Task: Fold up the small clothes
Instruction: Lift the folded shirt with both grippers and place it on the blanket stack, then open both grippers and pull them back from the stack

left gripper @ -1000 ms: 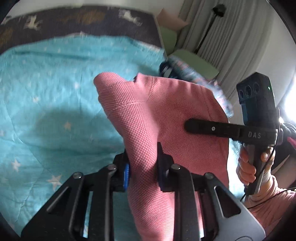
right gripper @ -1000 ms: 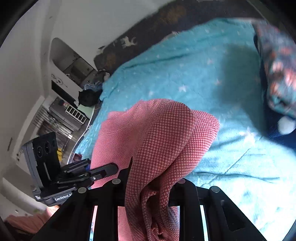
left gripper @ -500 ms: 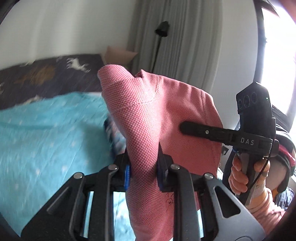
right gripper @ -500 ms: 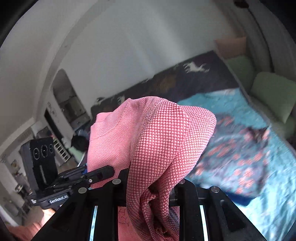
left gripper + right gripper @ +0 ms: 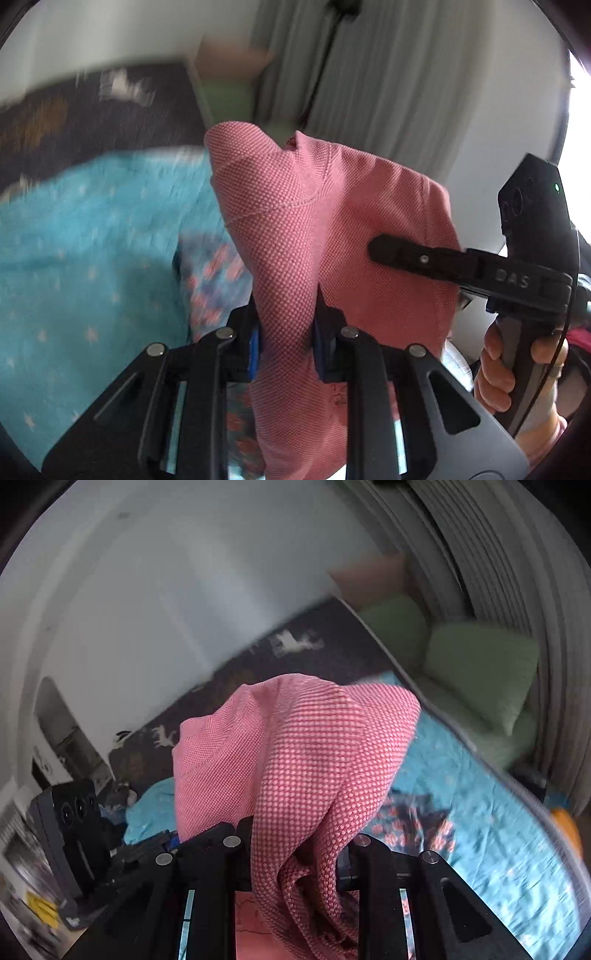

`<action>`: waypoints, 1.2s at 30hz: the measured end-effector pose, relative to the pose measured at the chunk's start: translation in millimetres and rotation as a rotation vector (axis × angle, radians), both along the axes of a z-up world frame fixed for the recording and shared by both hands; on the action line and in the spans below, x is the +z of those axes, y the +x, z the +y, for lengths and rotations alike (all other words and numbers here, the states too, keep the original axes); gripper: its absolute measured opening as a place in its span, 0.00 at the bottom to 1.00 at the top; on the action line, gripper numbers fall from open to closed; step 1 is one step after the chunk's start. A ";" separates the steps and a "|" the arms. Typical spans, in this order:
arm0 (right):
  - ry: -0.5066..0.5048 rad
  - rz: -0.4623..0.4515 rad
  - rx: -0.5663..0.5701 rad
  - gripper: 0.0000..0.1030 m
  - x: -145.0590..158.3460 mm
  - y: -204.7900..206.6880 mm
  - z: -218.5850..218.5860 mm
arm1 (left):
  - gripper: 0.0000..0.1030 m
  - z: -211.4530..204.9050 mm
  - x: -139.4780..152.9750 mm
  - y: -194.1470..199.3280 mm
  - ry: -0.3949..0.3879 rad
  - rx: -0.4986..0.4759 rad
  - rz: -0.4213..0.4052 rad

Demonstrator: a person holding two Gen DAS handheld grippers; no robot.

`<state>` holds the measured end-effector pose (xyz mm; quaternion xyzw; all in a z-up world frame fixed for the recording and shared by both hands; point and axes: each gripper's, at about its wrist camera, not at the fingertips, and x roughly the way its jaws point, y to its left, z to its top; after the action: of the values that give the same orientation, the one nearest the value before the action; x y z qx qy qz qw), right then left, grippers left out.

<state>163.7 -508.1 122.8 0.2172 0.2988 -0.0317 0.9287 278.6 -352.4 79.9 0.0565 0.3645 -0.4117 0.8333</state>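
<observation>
A pink knit garment (image 5: 314, 221) hangs in the air above the bed, held up at two points. My left gripper (image 5: 286, 317) is shut on a bunched fold of it, and the cloth drapes over and below the fingers. In the right wrist view the same pink garment (image 5: 295, 757) fills the gap of my right gripper (image 5: 295, 834). Its jaws are opening, with the cloth still pinched between the pads. The right gripper (image 5: 380, 251) also shows from the side, its finger lying against the cloth, with a hand (image 5: 495, 369) on its grip. The left gripper (image 5: 162, 843) sits low at the left.
A turquoise star blanket (image 5: 92, 240) covers the bed. A dark floral garment (image 5: 410, 823) lies on it below the pink one. Green cushions (image 5: 480, 664) line the far bed edge by grey curtains (image 5: 388, 92). A dark patterned cover (image 5: 295, 642) runs along the wall.
Both grippers rose with the pink garment and swung toward the curtains, lifting it clear of the blanket. Wall, curtains and cushions now fill the background. Both grips stayed on the cloth.
</observation>
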 end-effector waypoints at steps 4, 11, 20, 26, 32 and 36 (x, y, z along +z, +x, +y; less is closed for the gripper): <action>0.033 0.212 -0.114 0.30 -82.7 51.2 -29.1 | 0.35 -10.9 -70.3 31.1 0.136 0.085 0.048; -0.165 0.225 -0.165 0.49 -66.5 33.9 -18.7 | 0.38 3.0 -59.0 7.5 0.115 0.065 -0.067; -0.376 0.168 -0.144 0.60 -26.2 -80.7 61.0 | 0.61 43.0 -7.5 -68.7 0.069 0.054 -0.236; -0.423 0.096 -0.093 0.67 -41.6 -154.7 122.2 | 0.70 72.6 8.8 -150.0 0.095 0.031 -0.357; -0.441 0.025 -0.128 0.69 -49.7 -194.6 150.1 | 0.72 103.7 13.5 -204.2 0.097 0.057 -0.395; -0.475 0.017 -0.162 0.71 -49.7 -215.2 163.5 | 0.72 120.7 20.6 -229.5 0.105 0.068 -0.416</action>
<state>-51.5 -344.6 73.1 0.0159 0.2722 -0.1771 0.9457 49.1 -231.7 100.5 0.1710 0.2075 -0.3432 0.9000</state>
